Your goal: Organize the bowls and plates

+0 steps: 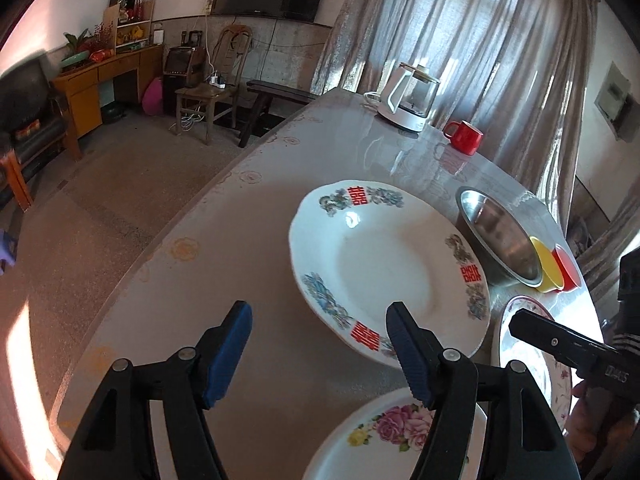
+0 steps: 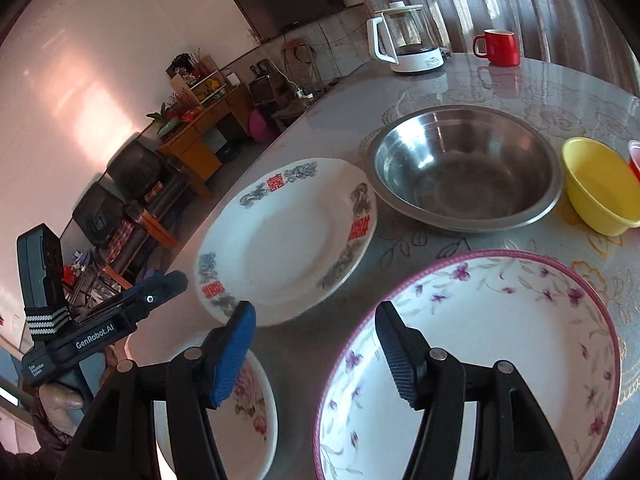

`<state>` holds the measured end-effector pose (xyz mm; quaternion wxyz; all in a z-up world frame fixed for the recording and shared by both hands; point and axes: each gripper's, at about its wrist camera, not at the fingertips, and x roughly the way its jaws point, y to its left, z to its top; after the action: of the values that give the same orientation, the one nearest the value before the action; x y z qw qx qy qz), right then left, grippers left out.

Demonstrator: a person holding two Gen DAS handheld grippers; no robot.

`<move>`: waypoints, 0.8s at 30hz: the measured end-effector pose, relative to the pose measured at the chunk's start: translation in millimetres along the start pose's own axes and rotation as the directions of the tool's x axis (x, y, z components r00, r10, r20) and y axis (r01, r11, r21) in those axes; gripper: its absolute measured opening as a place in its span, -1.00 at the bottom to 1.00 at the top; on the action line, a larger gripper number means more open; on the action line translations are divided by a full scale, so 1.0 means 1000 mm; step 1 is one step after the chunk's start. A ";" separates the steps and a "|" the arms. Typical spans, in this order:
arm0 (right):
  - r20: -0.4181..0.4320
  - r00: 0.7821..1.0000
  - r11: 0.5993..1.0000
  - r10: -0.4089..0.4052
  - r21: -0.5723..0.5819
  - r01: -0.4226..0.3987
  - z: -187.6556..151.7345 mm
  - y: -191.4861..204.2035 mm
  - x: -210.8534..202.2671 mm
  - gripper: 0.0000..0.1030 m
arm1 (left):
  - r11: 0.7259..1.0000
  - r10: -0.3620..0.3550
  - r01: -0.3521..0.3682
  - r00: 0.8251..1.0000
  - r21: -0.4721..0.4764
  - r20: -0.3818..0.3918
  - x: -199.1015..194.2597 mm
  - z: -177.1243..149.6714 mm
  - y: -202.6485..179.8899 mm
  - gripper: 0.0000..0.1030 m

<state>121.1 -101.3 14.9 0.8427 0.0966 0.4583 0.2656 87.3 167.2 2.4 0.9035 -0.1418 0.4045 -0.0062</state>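
Plates and bowls all sit loose on the table [image 2: 500,80], nothing stacked yet, so I'd say this is between picks. Left gripper [image 1: 320,344] and right gripper [image 2: 316,344] both have fingers spread, nothing between them. Dragon plate [image 1: 384,264] lies flat near the table's left edge, steel bowl [image 2: 464,168] just beside it, then yellow bowl [image 2: 596,188]. Everything's round and mouth-up, no long axis. Purple-rimmed plate [image 2: 500,340] sits under the right gripper, rose plate [image 1: 384,436] under the left. Next: drop a finger over a rim.
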 end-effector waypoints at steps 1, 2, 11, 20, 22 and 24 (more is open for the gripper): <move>-0.001 1.000 1.000 -0.016 0.003 0.016 0.005 -0.001 0.005 0.22 | 1.000 -0.002 0.002 1.000 -0.012 -0.005 0.004 0.003 0.004 0.36; -0.005 1.000 1.000 -0.030 0.008 0.030 0.009 -0.001 0.012 0.22 | 1.000 -0.004 0.004 1.000 -0.020 -0.010 0.007 0.006 0.007 0.36; -0.061 0.996 0.998 -0.065 0.013 0.066 0.031 -0.004 0.057 0.26 | 0.999 -0.034 0.035 0.999 0.008 -0.037 0.046 0.035 0.011 -0.02; -0.062 0.992 0.994 -0.106 -0.019 0.105 0.038 -0.002 0.074 0.26 | 0.994 -0.018 0.027 0.996 0.105 -0.088 0.088 0.054 -0.004 -0.31; -0.066 0.991 0.993 -0.114 -0.018 0.113 0.040 -0.003 0.076 0.26 | 0.994 -0.022 0.033 0.994 0.104 -0.103 0.093 0.055 -0.003 -0.31; -0.086 0.988 0.992 -0.126 -0.020 0.125 0.042 -0.003 0.081 0.22 | 0.994 -0.020 0.031 0.994 0.103 -0.108 0.092 0.055 -0.003 -0.31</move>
<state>192.2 -56.9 -21.2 0.8376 0.0500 0.4978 0.2193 190.1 166.4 -29.4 0.8865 -0.0991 0.4495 -0.0466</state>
